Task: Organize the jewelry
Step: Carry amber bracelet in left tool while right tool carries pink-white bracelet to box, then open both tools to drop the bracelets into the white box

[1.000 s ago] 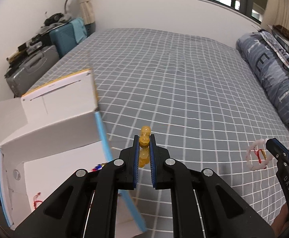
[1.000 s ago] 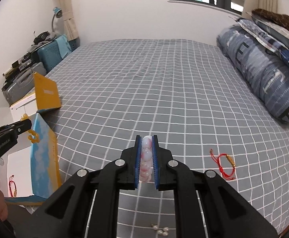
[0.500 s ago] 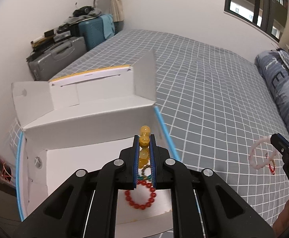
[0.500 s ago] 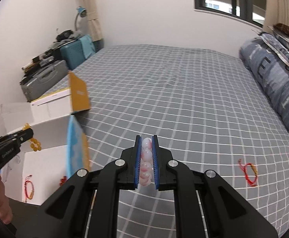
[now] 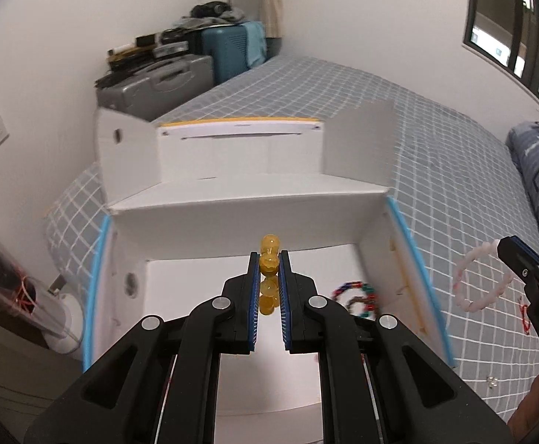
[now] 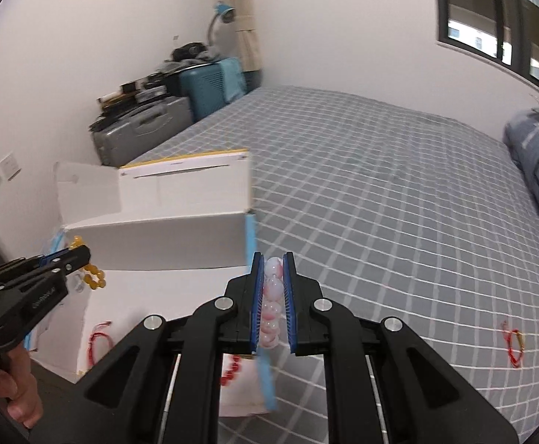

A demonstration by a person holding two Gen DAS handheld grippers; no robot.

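While both tongs (image 5: 268,264) (image 6: 272,270) clamp bracelets (image 5: 269,255) (image 6: 272,298) — box (image 5: 232,218) contents blur.

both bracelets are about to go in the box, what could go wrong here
The yellow bracelet is pinched by only a few beads in the left tongs; it might catch on release. The right tongs hold the pink bracelet over the box edge, so it could drop onto the bed.

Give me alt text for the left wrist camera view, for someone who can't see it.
The left gripper, shut on a yellow bead bracelet, hangs over an open white cardboard box on a grey checked bed. A multicolored bead bracelet lies inside the box; at the right edge the right gripper holds a pink bead bracelet.
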